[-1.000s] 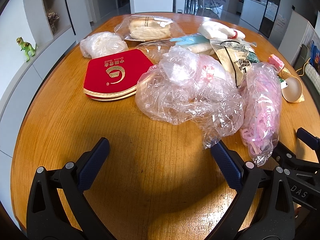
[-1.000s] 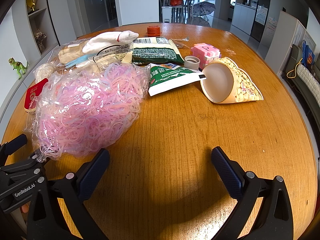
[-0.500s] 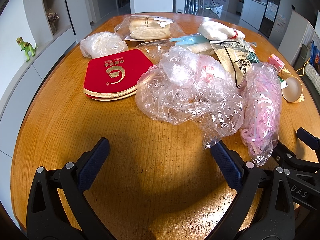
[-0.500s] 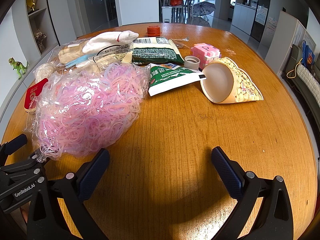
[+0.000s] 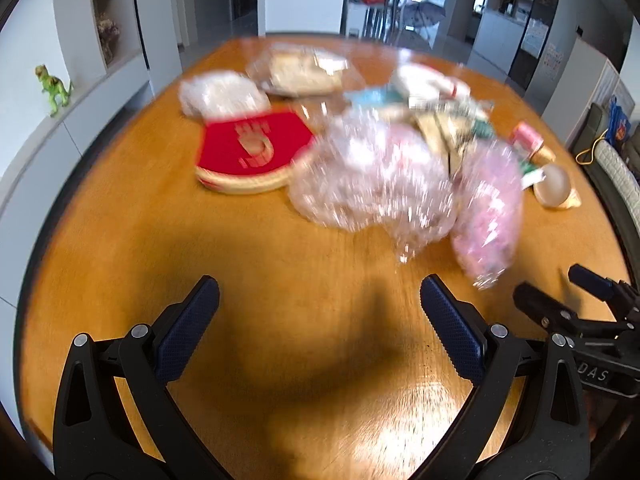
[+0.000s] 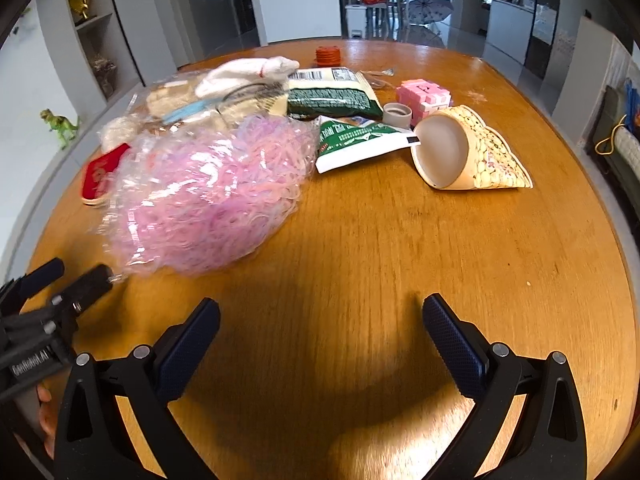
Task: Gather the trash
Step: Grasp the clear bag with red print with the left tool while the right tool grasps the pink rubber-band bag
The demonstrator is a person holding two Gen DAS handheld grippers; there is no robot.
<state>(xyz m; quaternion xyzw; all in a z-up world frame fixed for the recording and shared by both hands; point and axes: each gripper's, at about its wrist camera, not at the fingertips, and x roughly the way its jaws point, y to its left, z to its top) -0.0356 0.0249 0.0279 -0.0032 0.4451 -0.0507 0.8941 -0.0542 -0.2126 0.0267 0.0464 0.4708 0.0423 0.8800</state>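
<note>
A heap of litter lies across the round wooden table (image 5: 120, 240). A crumpled clear plastic bag (image 5: 368, 176) sits in the middle, blurred in the left wrist view. Beside it lies a bag of pink rubber bands (image 6: 208, 196), also seen as the pink bag (image 5: 492, 208). Further right are a green and white wrapper (image 6: 356, 144), a dark green packet (image 6: 332, 98) and a tipped paper cup (image 6: 460, 152). My left gripper (image 5: 318, 304) hangs open above bare wood, short of the clear bag. My right gripper (image 6: 320, 320) is open too, over bare wood, nothing between its fingers.
A red pouch (image 5: 252, 152), a white bundle (image 5: 224, 94) and a bagged bread (image 5: 300, 70) lie at the far left. A pink cube (image 6: 424, 96), grey cap (image 6: 396, 114) and orange lid (image 6: 330, 54) sit further back. A toy dinosaur (image 5: 54, 88) stands on the side shelf.
Both grippers have lifted and drawn back a little, so the litter looks farther off. The left wrist view is now motion-blurred. Nothing has been taken hold of.
</note>
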